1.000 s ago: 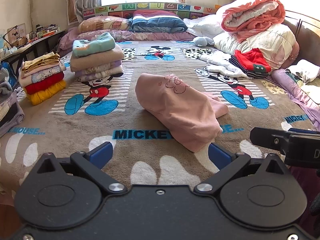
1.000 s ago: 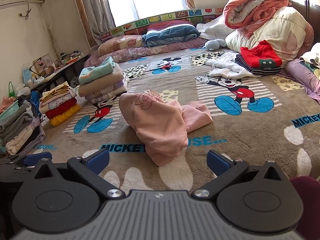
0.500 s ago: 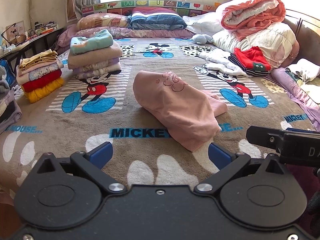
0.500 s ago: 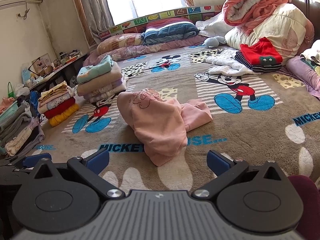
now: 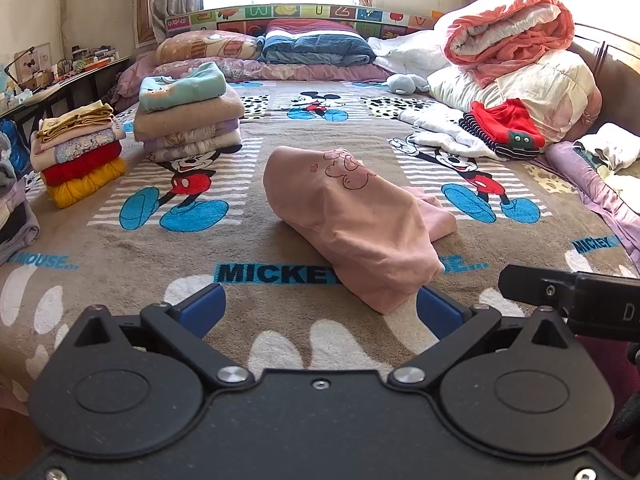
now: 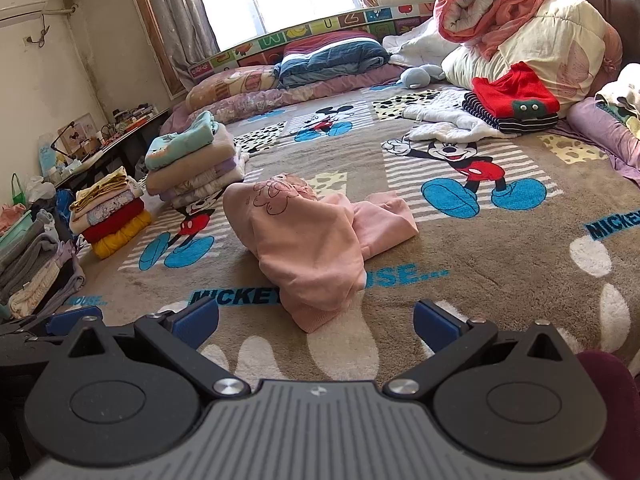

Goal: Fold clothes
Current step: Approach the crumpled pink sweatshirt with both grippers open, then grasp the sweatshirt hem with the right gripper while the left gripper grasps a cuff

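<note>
Two grippers are held low at the near edge of the bed, both released, with the blue pads spread wide and nothing between them: the left gripper and the right gripper. Straight ahead of each, the pink sweatshirt is seen lying crumpled in the middle of the Mickey blanket, its ribbed hem pointed at the near edge and its long axis run away toward the left far corner. The hem is judged nearly as close to one gripper as to the other, the left perhaps slightly nearer. In the right wrist view a bunched sleeve is shown spread toward the right edge, largely hidden in the left view. Folded stacks are kept by the left edge, well apart from the sweatshirt.
</note>
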`<state>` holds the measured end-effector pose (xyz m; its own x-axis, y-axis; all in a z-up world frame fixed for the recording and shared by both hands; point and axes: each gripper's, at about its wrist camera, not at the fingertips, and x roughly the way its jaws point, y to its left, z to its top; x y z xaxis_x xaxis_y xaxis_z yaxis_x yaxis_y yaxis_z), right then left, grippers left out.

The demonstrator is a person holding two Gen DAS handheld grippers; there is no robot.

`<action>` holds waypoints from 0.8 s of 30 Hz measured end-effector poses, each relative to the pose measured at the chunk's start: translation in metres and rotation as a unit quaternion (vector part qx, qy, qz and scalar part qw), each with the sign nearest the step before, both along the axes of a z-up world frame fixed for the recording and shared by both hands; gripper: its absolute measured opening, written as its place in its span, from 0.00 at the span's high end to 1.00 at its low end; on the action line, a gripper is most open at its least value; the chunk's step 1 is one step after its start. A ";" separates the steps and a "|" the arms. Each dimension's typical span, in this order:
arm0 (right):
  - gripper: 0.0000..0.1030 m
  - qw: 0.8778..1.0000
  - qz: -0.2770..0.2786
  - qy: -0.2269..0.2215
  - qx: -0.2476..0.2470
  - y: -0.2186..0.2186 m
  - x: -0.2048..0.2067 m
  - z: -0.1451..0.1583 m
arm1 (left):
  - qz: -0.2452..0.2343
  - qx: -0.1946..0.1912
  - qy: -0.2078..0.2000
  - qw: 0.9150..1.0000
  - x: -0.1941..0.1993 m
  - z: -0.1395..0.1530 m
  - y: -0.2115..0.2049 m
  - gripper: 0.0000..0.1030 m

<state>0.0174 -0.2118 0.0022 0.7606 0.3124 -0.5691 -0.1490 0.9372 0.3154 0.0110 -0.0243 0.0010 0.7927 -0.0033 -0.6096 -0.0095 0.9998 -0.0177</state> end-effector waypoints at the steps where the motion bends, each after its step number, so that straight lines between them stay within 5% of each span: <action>1: 0.00 1.000 0.000 0.001 0.000 0.000 0.001 -0.001 | 0.001 0.000 0.000 1.000 0.001 -0.001 0.000 0.00; 16: 0.00 1.000 0.008 -0.006 0.029 -0.003 0.011 -0.009 | 0.000 -0.022 -0.009 1.000 0.011 -0.005 0.008 0.00; 24: 0.00 0.996 0.023 -0.051 0.071 -0.013 0.034 -0.018 | -0.005 -0.082 -0.004 0.997 0.048 -0.007 0.034 0.00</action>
